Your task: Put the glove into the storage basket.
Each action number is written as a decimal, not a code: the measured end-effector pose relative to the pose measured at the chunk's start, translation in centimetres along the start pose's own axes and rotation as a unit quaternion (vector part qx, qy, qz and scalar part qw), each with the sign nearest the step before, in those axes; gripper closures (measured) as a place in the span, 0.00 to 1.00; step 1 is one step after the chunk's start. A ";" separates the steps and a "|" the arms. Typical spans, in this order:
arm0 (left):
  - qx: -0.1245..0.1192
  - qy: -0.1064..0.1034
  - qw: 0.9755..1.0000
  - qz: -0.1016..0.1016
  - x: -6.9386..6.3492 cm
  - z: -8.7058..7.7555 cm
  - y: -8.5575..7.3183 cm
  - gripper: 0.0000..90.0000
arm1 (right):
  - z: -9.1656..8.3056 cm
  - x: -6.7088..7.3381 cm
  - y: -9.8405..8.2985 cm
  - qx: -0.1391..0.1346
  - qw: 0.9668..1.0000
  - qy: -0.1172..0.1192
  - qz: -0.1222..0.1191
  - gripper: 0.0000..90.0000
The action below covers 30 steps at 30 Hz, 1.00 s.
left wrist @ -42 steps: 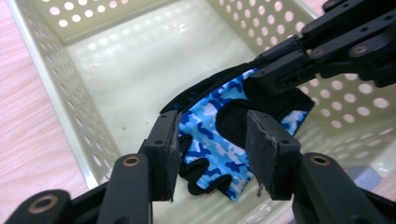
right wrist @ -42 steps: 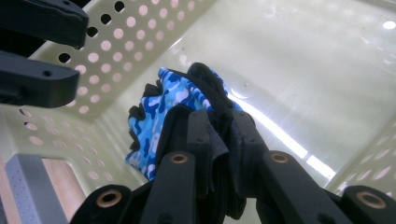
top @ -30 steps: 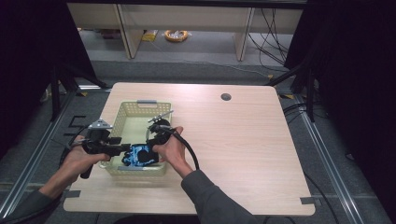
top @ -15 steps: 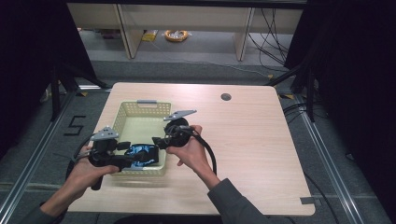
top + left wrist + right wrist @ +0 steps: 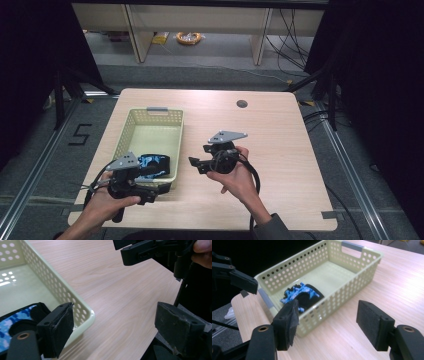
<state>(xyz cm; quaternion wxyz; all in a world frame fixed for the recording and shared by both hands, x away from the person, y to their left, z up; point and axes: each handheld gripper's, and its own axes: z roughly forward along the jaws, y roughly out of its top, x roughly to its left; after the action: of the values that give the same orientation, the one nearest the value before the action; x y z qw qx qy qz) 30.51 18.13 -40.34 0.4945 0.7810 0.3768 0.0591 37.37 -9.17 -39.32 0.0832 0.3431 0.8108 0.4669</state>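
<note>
Two claws hang over the wooden surface (image 5: 280,125), whose right half, toward 3 o'clock, is bare and wide. The cream basket (image 5: 150,135) stands at the left, long axis running from 12 to 6 o'clock. A blue-and-black camouflage item (image 5: 152,165) lies in its near end, long axis from 9 to 3 o'clock. The left claw (image 5: 150,192) is released, just at 6 o'clock of the item. The right claw (image 5: 197,165), also released and empty, is at its 3 o'clock, outside the basket wall.

A black "5" marked on the grey floor (image 5: 47,150) left of the table (image 5: 280,130), no other readable text
</note>
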 end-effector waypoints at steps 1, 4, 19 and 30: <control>-0.003 -0.003 1.000 0.000 -0.2 0.1 -0.2 0.17 | -0.4 -0.1 -0.3 0.001 1.000 -0.002 0.005 0.38; 0.000 -0.003 1.000 0.007 -0.9 0.4 -0.8 0.17 | -1.0 -0.4 -1.1 -0.009 1.000 0.003 0.004 0.37; 0.005 0.000 1.000 0.017 -1.9 1.9 -4.6 0.17 | -2.8 -1.1 -4.9 -0.003 1.000 -0.001 0.017 0.31; 0.018 0.011 1.000 0.015 -1.3 3.0 -7.3 0.17 | -2.9 -1.5 -7.5 -0.005 1.000 0.003 0.009 0.27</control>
<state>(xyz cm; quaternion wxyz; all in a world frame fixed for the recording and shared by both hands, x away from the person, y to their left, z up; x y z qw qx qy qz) 27.14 16.77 -47.47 0.4750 0.7950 0.3710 0.0682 33.63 -14.63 -44.10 0.0781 0.3483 0.8058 0.4725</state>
